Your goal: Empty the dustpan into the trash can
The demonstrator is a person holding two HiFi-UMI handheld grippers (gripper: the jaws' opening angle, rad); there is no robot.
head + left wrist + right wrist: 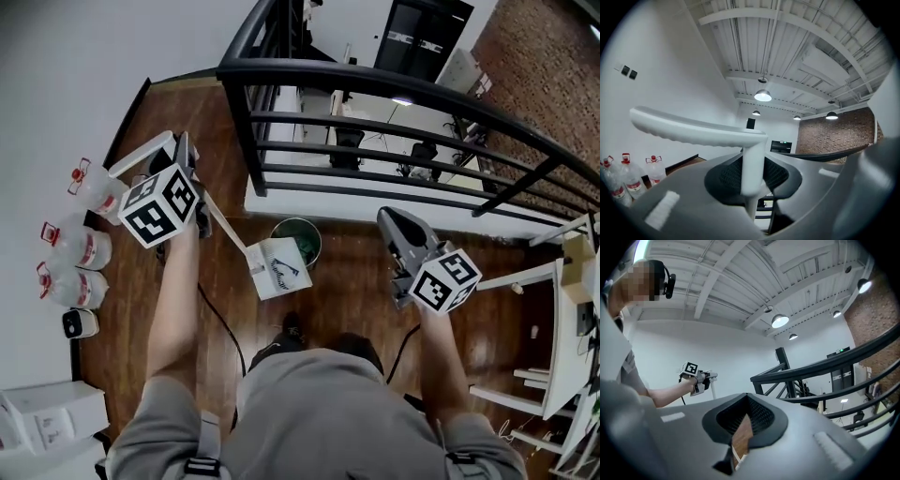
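Two tongs in head view, one per hand. L tongs clenched on white handle of the dustpan, just under its crossbar grip. Handle slopes down to the pan, which hangs tilted at near-left rim of green trash can, overlapping it in head view. Can stands on wood floor by black railing. R tongs pressed together, nothing between, off to right of can. Water bottles along wall at left.
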